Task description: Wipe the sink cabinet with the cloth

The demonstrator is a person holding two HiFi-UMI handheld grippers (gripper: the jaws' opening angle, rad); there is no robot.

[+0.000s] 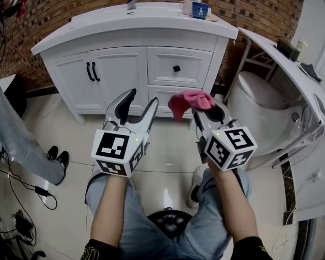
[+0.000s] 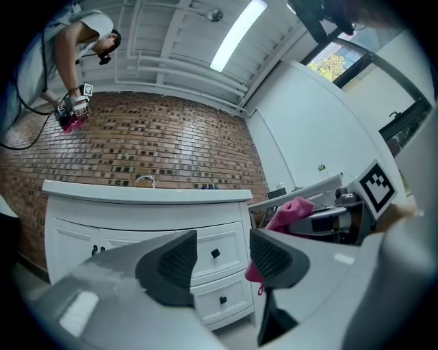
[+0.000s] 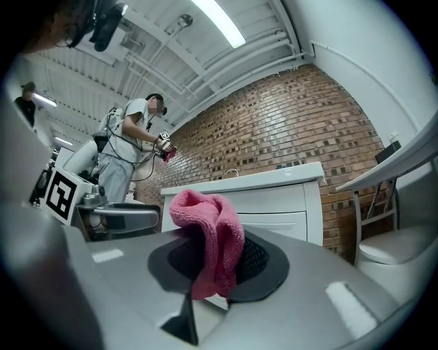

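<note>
- The right hand-held gripper (image 3: 215,258) is clenched on a pink cloth (image 3: 213,232). The cloth is pinched between the dark pads, bunched above them, with a fold hanging below.
- In the head view the cloth is held up in the air in front of the white sink cabinet (image 1: 127,63), apart from its front. It hangs near the lower drawer.
- The left hand-held gripper (image 2: 222,258) is released, its jaws standing apart with nothing between them. Through the gap, the left gripper view shows the cabinet's two drawers with their small black knobs.
- Both grippers are held side by side above the person's knees and point toward the cabinet. The left one is level with the cabinet's doors, the right one with its drawers.
- The cabinet stands against a brick wall (image 1: 45,18). It has two doors with black bar handles on the left and drawers on the right.
- A faucet (image 2: 144,180) rises from the cabinet's top, and a blue cup (image 1: 200,10) stands near the top's right end.
- A white toilet (image 1: 256,104) is just beside the cabinet on the right.
- A black stool (image 1: 170,221) shows between the person's legs on the tiled floor (image 1: 76,177).
- Another person (image 3: 130,160) stands by the brick wall in both gripper views, holding a marker-cubed gripper with something pink.
</note>
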